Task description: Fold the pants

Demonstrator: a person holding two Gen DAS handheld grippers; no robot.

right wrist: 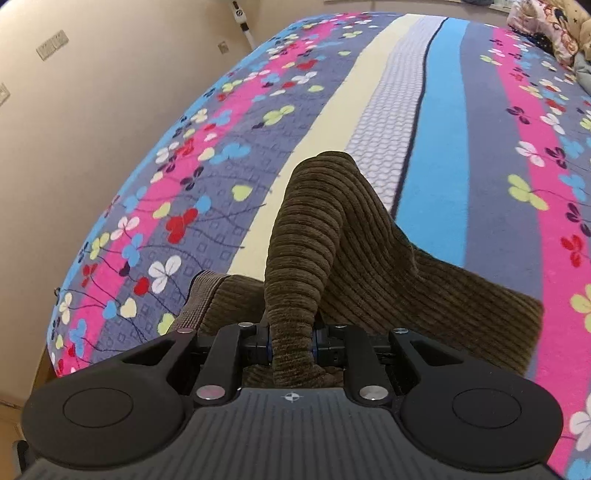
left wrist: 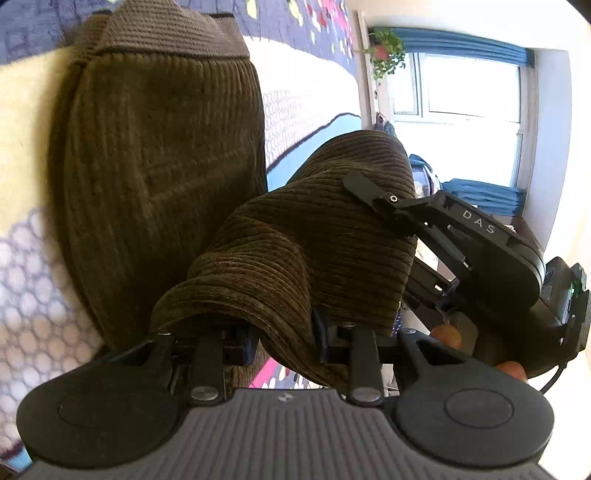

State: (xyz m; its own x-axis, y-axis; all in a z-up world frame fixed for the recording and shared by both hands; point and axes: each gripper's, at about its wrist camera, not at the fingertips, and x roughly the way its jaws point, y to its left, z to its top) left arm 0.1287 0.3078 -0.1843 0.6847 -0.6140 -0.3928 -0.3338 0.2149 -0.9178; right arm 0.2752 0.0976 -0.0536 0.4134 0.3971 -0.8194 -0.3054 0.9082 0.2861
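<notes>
Two handheld grippers each hold part of a pair of dark olive corduroy pants [left wrist: 159, 155] above a bed [right wrist: 443, 155] covered with a striped, flower-printed blanket in pink, blue, grey and cream.

In the left wrist view, the left gripper [left wrist: 284, 341] has a thick fold of the corduroy draped between its jaws, which stand partly apart and grip the bunched cloth. Beyond it, the wider part of the pants lies spread on the cream and honeycomb-patterned stripes of the blanket, with the ribbed waistband [left wrist: 173, 31] at the far end. To the right, the right gripper [left wrist: 364, 190] reaches in from the side, one black finger lying against the top of the raised fold. Fingertips of a person's hand [left wrist: 448, 334] show beneath its handle. A window with blue curtains [left wrist: 476, 85] and a potted plant [left wrist: 386, 51] are behind.

In the right wrist view, the right gripper [right wrist: 291, 349] has its jaws narrow and pinched on a rope-like roll of corduroy that rises between them and bends away. The rest of the pants trails to the right across the blue and grey stripes, and the waistband [right wrist: 201, 295] peeks out at lower left. A beige wall [right wrist: 74, 129] runs along the left side of the bed
</notes>
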